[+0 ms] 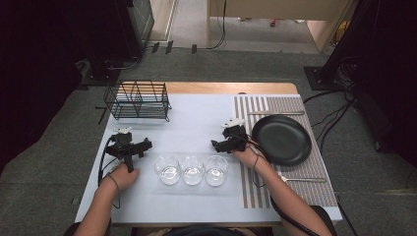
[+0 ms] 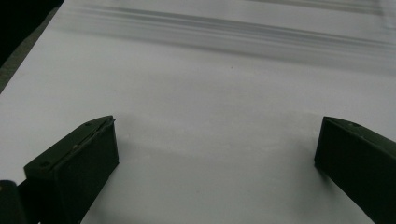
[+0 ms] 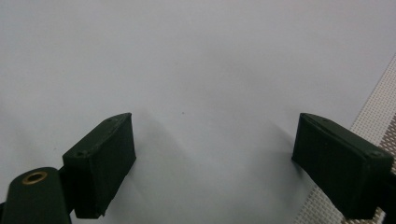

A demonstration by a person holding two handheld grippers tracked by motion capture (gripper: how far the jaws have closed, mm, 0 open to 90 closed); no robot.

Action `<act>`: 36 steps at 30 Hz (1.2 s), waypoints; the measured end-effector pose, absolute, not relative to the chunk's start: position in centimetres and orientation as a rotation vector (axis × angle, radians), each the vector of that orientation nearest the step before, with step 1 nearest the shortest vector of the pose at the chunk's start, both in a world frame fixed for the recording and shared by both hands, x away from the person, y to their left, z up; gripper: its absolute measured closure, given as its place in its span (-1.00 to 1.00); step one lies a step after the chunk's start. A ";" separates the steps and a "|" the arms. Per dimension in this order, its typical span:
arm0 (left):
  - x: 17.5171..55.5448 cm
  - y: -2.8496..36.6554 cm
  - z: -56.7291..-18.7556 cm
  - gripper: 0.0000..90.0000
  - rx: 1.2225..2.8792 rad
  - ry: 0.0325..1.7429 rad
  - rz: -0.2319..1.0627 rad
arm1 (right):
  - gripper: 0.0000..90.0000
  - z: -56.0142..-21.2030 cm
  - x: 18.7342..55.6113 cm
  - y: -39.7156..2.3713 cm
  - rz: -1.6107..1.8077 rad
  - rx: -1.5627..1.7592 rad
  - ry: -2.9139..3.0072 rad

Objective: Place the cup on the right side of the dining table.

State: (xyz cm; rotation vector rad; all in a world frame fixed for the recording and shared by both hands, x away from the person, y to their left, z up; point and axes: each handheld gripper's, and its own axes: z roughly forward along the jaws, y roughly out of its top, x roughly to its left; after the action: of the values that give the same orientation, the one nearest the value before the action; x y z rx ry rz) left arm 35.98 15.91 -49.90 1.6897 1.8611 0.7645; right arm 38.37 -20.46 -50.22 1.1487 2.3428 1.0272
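Observation:
Three clear glass cups (image 1: 192, 170) stand in a row near the front middle of the white table (image 1: 196, 118). On a striped placemat (image 1: 255, 191) at the right rests a black plate (image 1: 282, 139). My left gripper (image 1: 127, 140) hovers left of the cups; its jaws stand wide apart over bare white table, and the left gripper (image 2: 218, 121) has nothing between them. My right gripper (image 1: 230, 135) is between the cups and the plate, just left of the plate's rim. It is open too, and the right gripper (image 3: 215, 116) is empty, with the placemat's edge (image 3: 378, 107) beside it.
A black wire rack (image 1: 137, 100) stands at the back left corner. Metal utensils lie on the placemat, one behind the plate (image 1: 275, 112) and one in front of it (image 1: 305, 179). Grey carpet surrounds the table.

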 end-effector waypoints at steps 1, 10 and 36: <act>36.0 15.9 -49.9 -1.00 1.690 1.861 0.765 | -0.71 -50.2 38.4 -20.5 1.027 1.149 2.343; 36.0 15.9 -49.9 -1.00 1.690 1.862 0.763 | -0.94 -50.3 38.6 -20.3 0.983 1.211 2.311; 36.1 15.9 -49.9 -1.00 1.689 1.870 0.762 | -0.98 -50.3 38.5 -20.1 0.963 1.242 2.296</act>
State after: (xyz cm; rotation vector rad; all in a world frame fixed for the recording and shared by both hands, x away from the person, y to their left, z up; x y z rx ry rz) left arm 36.09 15.87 -49.85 1.6887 1.8697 0.7620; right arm 38.53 -20.14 -50.32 1.2415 2.2959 0.9630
